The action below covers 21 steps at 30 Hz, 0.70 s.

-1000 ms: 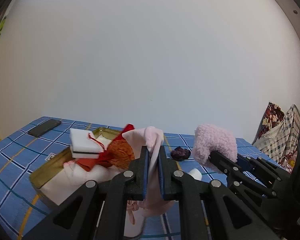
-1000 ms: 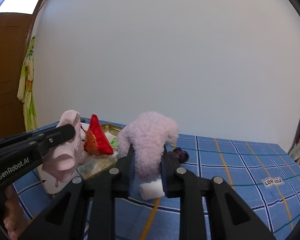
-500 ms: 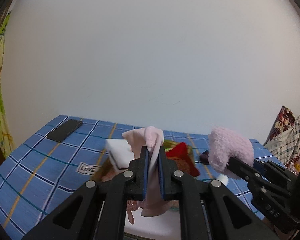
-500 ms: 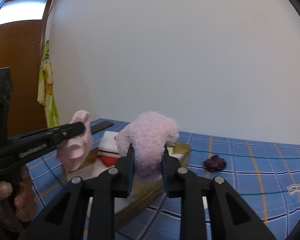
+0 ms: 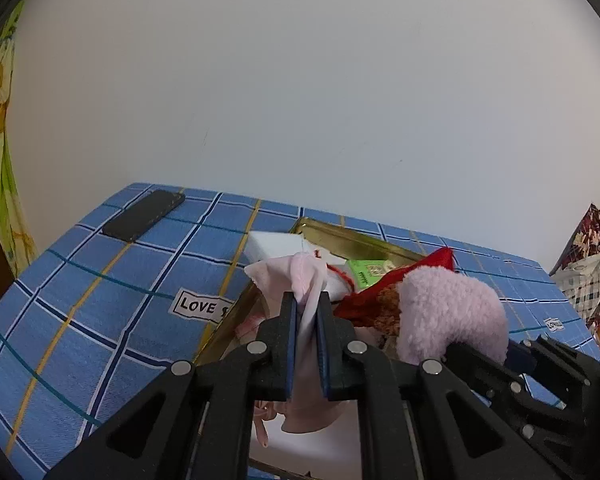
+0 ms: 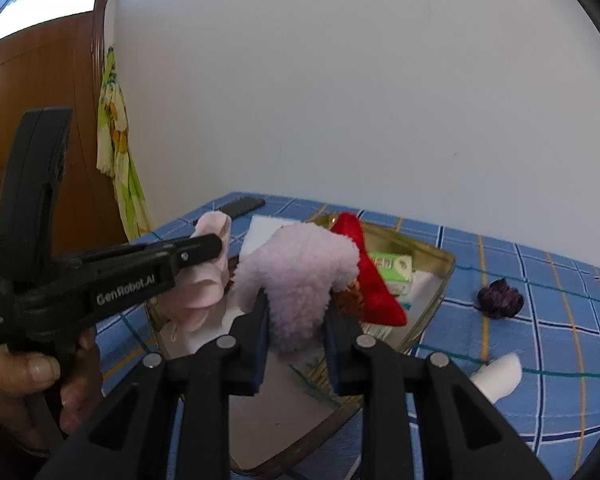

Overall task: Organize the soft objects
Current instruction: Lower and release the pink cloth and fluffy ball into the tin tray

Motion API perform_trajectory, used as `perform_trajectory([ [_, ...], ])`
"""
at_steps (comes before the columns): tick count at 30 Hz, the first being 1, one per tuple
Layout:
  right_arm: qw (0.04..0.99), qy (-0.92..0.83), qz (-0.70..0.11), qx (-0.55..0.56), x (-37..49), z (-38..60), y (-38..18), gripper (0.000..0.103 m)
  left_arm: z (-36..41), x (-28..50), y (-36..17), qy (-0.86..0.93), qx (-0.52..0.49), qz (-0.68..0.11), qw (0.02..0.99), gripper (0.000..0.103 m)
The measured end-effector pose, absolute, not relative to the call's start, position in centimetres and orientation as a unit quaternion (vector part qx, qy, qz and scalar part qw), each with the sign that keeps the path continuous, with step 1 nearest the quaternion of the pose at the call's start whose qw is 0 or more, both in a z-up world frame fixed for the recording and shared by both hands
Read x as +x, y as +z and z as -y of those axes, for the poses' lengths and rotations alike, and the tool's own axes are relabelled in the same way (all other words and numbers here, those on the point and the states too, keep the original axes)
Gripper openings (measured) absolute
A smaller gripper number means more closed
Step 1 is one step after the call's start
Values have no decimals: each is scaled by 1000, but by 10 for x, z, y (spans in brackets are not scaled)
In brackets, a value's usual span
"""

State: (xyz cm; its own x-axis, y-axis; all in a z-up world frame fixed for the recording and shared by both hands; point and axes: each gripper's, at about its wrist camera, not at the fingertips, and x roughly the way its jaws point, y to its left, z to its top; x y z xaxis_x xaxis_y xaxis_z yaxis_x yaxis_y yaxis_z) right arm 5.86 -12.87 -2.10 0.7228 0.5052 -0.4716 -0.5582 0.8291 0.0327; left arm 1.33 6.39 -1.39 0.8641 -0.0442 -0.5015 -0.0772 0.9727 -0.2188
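Observation:
My left gripper (image 5: 306, 312) is shut on a pale pink cloth (image 5: 300, 280) and holds it above the gold tin tray (image 5: 352, 236); the cloth also shows in the right wrist view (image 6: 208, 280). My right gripper (image 6: 296, 320) is shut on a fluffy pink sock (image 6: 300, 268), also over the tray (image 6: 440, 280); the sock shows in the left wrist view (image 5: 448, 312). The tray holds a red pouch (image 6: 368, 276), a green packet (image 6: 392, 268) and a white sponge (image 5: 276, 244).
A blue checked cloth (image 5: 100, 300) covers the table. A black phone (image 5: 144, 216) lies at the far left. A dark purple ball (image 6: 500, 298) and a white roll (image 6: 500, 372) lie right of the tray. A white wall stands behind.
Both grippers have moved in over the tray with their loads and now sit closer together. The tray looks nearer and larger in both views.

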Motion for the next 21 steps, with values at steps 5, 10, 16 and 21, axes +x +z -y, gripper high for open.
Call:
perform_trajectory([
  [5, 918, 294, -257, -67, 64, 121, -32, 27, -66, 20, -22, 16, -113, -277, 954, 10],
  [10, 920, 296, -244, -75, 59, 119, -32, 72, -65, 22, -26, 22, -111, -291, 950, 36],
  [16, 929, 284, -219, -87, 47, 135, -26, 80, -60, 5, -12, 42, -98, -251, 962, 87],
  [21, 939, 257, -210, -89, 43, 174, -23, 84, -42, -5, -4, 33, -96, -239, 966, 87],
])
